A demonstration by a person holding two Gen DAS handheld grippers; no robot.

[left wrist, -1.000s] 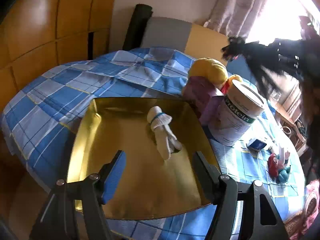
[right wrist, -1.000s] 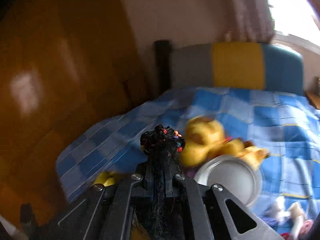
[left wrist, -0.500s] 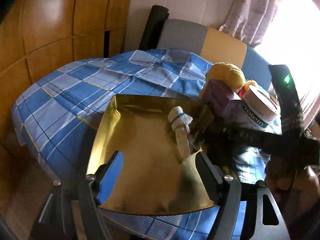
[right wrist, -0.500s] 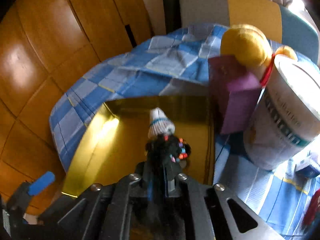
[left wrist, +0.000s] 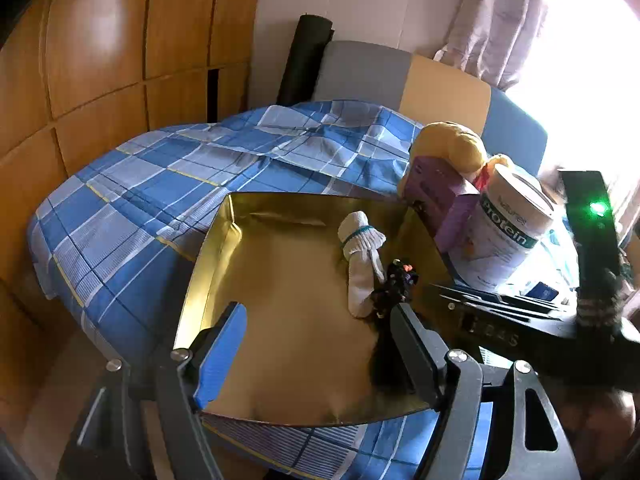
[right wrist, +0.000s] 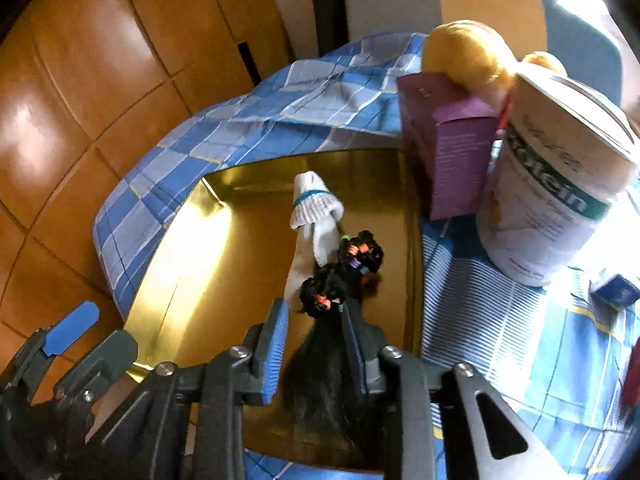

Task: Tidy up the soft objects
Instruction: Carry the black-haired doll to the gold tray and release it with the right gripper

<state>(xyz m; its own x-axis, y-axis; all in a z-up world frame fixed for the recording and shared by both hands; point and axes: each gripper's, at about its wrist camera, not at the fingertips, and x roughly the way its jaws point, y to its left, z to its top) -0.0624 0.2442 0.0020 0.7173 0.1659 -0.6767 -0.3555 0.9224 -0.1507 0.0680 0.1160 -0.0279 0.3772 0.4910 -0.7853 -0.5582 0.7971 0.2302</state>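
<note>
A gold tray [left wrist: 280, 364] [right wrist: 224, 264] lies on the blue checked cloth. A rolled white sock [left wrist: 360, 264] [right wrist: 314, 232] lies in it. A black hairpiece with coloured beads [right wrist: 340, 280] [left wrist: 394, 280] lies in the tray beside the sock, between the fingers of my right gripper [right wrist: 314, 344], whose jaws stand apart around it. My left gripper [left wrist: 316, 344] is open and empty, low over the tray's near edge. A yellow plush toy [left wrist: 452, 144] [right wrist: 468, 52] sits behind the purple box.
A purple box [left wrist: 440, 196] [right wrist: 448, 144] and a white protein tub [left wrist: 504, 232] [right wrist: 552, 184] stand just right of the tray. A small blue box [right wrist: 616, 288] lies further right. Wooden panels are on the left, a chair back behind.
My right gripper came down from high above into the tray with the hairpiece and its jaws have parted. My left gripper shifted slightly left.
</note>
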